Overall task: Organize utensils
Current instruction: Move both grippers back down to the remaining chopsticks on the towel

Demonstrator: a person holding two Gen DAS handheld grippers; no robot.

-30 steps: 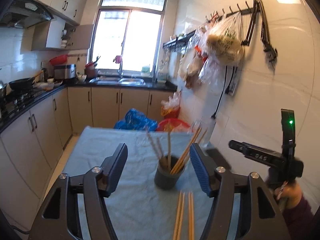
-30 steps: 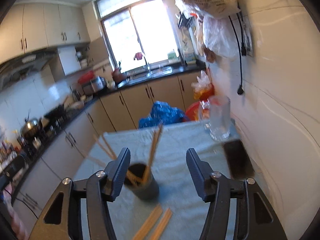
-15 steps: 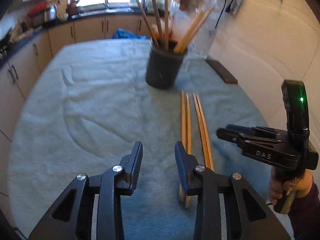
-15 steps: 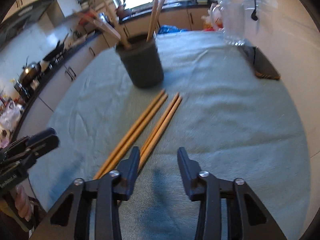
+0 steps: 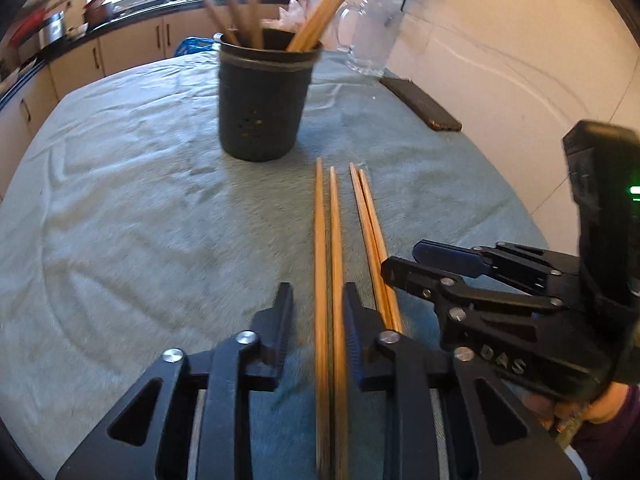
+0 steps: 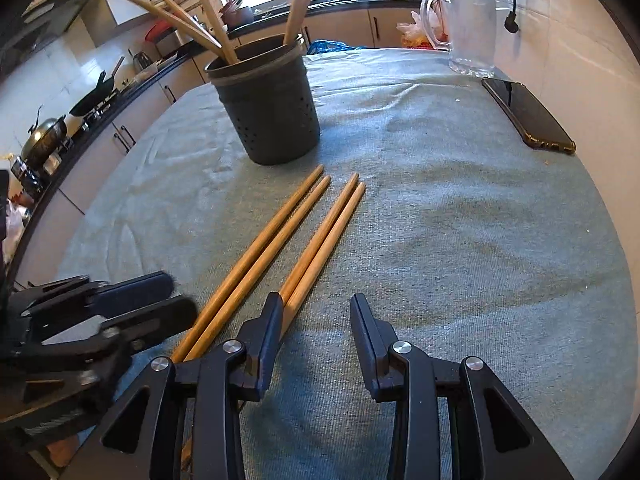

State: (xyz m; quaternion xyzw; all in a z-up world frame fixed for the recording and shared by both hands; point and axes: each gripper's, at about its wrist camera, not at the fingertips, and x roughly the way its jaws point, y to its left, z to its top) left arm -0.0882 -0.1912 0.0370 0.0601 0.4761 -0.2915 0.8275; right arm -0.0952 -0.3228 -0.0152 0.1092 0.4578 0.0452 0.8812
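Note:
Two pairs of wooden chopsticks lie on the blue-grey cloth. The left pair (image 5: pixel 328 248) (image 6: pixel 256 256) runs between the open fingers of my left gripper (image 5: pixel 318 312), low over the cloth; the jaws stand around it without closing. The right pair (image 5: pixel 374 240) (image 6: pixel 324 240) lies beside it; my right gripper (image 6: pixel 316 324) is open, its left finger (image 6: pixel 268 328) over that pair's near end. A dark perforated utensil holder (image 5: pixel 262 108) (image 6: pixel 268 108) with several chopsticks stands beyond. The right gripper also shows in the left wrist view (image 5: pixel 440 272).
A glass pitcher (image 6: pixel 468 32) (image 5: pixel 372 32) stands at the table's far right by the tiled wall. A dark phone (image 6: pixel 528 116) (image 5: pixel 420 104) lies near the right edge. Kitchen counters and a stove (image 6: pixel 60 128) run along the left.
Both grippers have dropped lower and moved forward over the chopsticks. The left gripper now straddles the left pair; the right gripper has come in over the right pair's near end.

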